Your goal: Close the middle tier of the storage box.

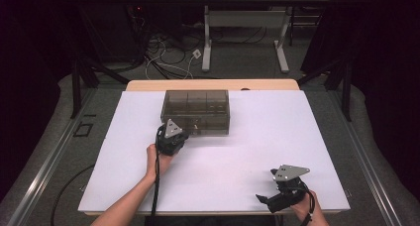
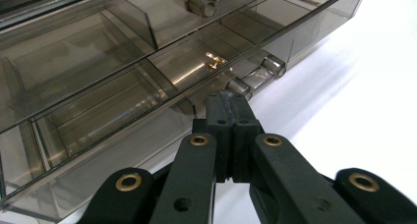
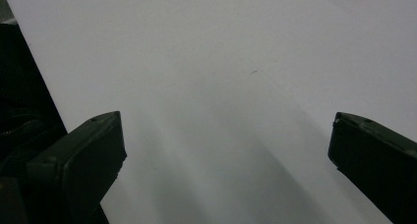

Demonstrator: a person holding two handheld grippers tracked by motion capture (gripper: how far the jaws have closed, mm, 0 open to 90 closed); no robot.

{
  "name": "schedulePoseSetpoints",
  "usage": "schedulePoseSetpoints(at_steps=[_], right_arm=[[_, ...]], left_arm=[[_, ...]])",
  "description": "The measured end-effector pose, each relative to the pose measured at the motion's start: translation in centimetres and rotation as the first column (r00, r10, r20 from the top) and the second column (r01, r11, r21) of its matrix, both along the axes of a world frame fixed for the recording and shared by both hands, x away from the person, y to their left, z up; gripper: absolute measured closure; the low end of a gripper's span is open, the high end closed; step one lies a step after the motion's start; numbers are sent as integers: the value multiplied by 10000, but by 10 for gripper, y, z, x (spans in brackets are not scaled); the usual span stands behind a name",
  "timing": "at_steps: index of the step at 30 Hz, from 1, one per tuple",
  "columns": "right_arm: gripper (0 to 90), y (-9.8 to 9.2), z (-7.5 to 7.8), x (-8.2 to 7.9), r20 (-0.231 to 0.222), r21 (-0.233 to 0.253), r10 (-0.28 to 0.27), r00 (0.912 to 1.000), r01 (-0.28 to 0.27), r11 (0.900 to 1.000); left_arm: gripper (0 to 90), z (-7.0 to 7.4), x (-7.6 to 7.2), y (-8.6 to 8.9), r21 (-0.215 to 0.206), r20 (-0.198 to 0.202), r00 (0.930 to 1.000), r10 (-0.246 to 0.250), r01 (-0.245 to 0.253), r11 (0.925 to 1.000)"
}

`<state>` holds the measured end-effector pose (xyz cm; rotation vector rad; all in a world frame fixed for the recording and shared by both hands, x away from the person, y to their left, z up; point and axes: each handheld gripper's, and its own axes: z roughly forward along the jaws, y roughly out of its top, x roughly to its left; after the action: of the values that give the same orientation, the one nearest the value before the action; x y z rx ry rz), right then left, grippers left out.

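Observation:
A smoky see-through drawer box (image 1: 196, 109) stands at the back middle of the white table (image 1: 257, 141). In the left gripper view one drawer (image 2: 98, 111) is slid out, its divided compartments seen from above, and a small gold piece (image 2: 214, 62) lies in one of them. My left gripper (image 2: 228, 98) is shut, its tips pressed against the near end of that drawer's clear bar handle (image 2: 255, 74); whether they pinch part of it I cannot tell. From above, the left gripper (image 1: 185, 131) is at the box's front left. My right gripper (image 1: 265, 186) is open over bare table near the front right edge, its jaws (image 3: 226, 150) wide apart.
Another round knob (image 2: 199, 3) shows on a drawer higher up the box. Beyond the table, a white-legged desk (image 1: 245, 32) and loose cables (image 1: 168, 57) sit on the floor. Dark stands flank both sides.

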<state>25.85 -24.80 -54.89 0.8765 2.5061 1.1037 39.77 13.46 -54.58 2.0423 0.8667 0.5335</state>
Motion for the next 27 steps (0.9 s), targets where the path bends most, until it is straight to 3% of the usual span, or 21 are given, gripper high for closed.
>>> schedulePoseSetpoints(at_steps=[6, 27], right_arm=[[2, 1, -1, 0, 84, -45, 42, 10000, -42, 10000], [2, 0, -1, 1, -62, -4, 33, 10000, -33, 10000]], left_arm=[[900, -2, 4, 1, -210, 147, 9999, -39, 42, 9998], [900, -8, 18, -1, -58, 476, 9984, 307, -305, 9995]])
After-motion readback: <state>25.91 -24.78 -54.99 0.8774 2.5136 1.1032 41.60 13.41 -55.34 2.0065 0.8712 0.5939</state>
